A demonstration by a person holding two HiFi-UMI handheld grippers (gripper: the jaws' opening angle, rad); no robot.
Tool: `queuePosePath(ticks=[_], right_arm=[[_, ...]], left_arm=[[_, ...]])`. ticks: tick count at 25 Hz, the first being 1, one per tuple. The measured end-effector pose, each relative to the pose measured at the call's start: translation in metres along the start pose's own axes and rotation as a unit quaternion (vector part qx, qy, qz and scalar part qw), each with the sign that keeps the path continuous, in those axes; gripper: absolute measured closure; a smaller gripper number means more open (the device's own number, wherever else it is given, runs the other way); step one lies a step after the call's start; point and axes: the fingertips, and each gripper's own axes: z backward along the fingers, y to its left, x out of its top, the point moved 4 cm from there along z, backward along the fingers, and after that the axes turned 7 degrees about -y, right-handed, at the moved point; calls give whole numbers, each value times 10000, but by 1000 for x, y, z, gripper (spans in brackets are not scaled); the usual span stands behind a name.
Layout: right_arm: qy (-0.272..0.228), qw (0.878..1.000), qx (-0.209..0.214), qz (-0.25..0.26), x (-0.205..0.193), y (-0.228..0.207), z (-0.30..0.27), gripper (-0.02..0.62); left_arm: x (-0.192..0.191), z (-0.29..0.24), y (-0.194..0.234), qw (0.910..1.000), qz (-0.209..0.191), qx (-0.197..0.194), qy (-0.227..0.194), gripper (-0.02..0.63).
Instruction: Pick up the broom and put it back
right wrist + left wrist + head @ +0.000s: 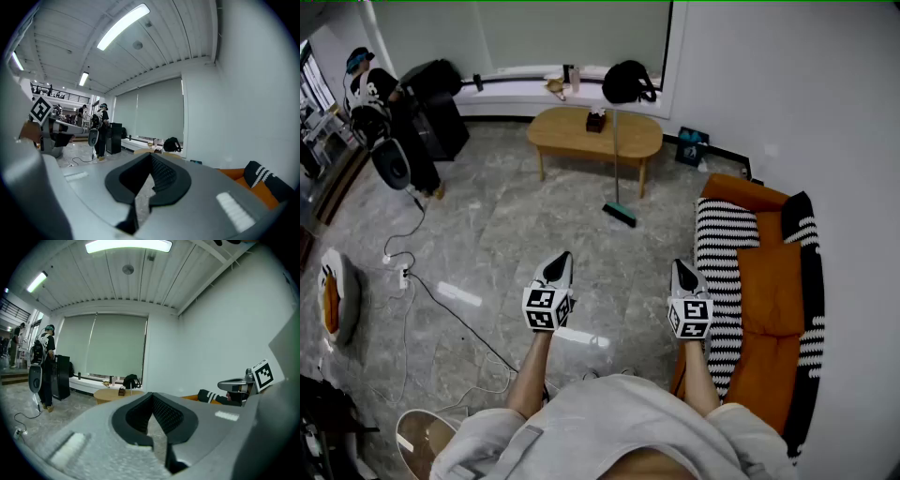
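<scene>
The broom (pixel 617 178) stands upright about two steps ahead, its thin handle resting against the front edge of the oval wooden table (pixel 581 136) and its teal head (pixel 620 215) on the grey floor. Both grippers hover side by side at waist height, well short of it and pointing towards it. My left gripper (pixel 559 268) (pixel 152 397) has its jaws together with nothing between them. My right gripper (pixel 682 273) (pixel 151 157) is likewise shut and empty. Neither gripper view shows the broom clearly.
An orange sofa (pixel 775 295) with black-and-white striped cushions lines the right wall beside my right arm. A black bag (pixel 628 82) lies on the window ledge. A person (pixel 380 108) and black equipment stand at the far left. Cables (pixel 420 281) trail across the floor at left.
</scene>
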Motion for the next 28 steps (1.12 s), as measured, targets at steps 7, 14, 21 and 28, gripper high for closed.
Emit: queuePosePath(ticks=[7,14,21,28], right_arm=[[-41,10000,23,-29,0,-2,3,594],[-120,9999,41,-38,-1,-8,5,594],[-116,9999,111,-22,-5,-24,6,593],[-155,9995,262,-43,-8,-39,10,593]], left_arm=[[2,0,-4,10000,-22,17,-18,607],[3,-2,-11,10000,-47,15,-19,607],[0,-12,-28,10000,-69,47,17,607],[-6,-21,-50,9999,-151,65,36,607]])
